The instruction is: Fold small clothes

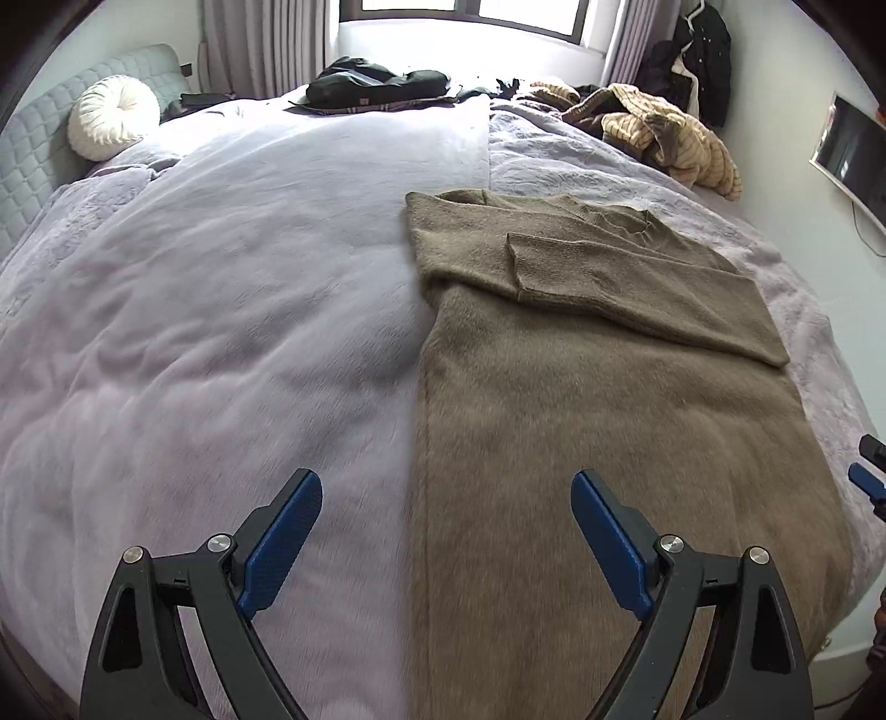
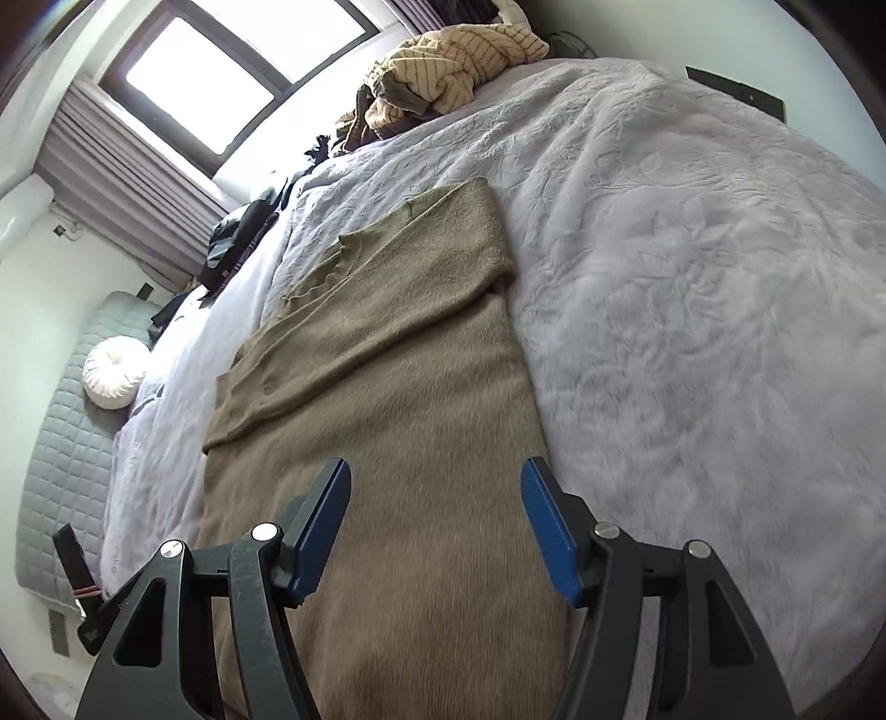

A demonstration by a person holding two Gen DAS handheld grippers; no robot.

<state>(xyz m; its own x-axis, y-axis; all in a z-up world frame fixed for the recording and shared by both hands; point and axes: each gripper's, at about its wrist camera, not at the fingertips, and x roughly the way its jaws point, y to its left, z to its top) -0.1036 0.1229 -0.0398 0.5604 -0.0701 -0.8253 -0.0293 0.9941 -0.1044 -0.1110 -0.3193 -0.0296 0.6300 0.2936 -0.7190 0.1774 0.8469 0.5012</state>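
Two grippers, both above the bed, nothing between the fingers of either. Left gripper: spread wide, blue pads well apart, empty, touching nothing; one finger over the pale blanket, the other over the brown sweater. Right gripper: parted clearly but less wide than the left, empty as well, hanging above the lower part of the sweater without contact; only its blue tip seen at the right border of the left wrist view.

Brown sweater: flat on the bed, stretched from the near edge toward the far edge, along the border where the smooth blanket meets the embossed grey cover. Both sides folded in, so a long narrow strip; one sleeve laid across the chest below the neckline.

Far edge of the bed, under the window: dark clothing and a heap of striped yellow fabric. Far left corner, against the quilted headboard: a round white cushion.
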